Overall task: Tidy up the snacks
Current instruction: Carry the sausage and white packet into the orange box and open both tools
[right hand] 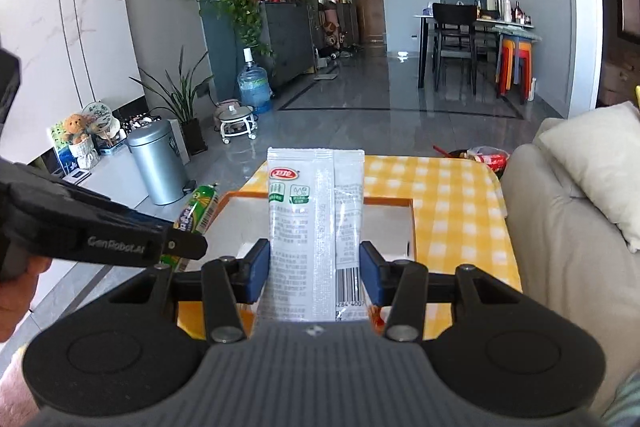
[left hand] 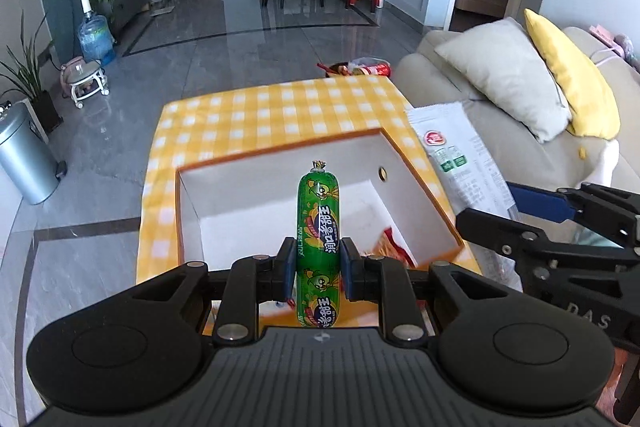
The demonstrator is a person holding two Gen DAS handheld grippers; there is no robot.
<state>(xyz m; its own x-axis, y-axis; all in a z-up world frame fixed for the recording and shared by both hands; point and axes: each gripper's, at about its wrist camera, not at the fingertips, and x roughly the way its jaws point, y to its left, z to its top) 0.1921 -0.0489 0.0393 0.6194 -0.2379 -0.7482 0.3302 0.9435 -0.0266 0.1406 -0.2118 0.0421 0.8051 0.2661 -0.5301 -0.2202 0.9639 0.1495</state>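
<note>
**Both grippers holding snacks above the box**

The left wrist view is showing the left gripper [left hand: 318,261] clamping a green plastic-wrapped sausage stick [left hand: 318,215] between its blue pads, above the open orange-rimmed white cardboard box [left hand: 280,155]. Only this view is looking down into the box: a red-and-orange snack packet [left hand: 390,245] is lying at its near right corner, and the rest of the floor is showing bare. The right wrist view is showing the right gripper [right hand: 315,273] gripping a tall white printed snack pouch [right hand: 314,223], which is hiding most of the box interior. The box is sitting on a yellow-and-white checked tablecloth [left hand: 280,111]. Beyond the far table edge, more red snack wrappers [right hand: 490,157] are lying.
</note>
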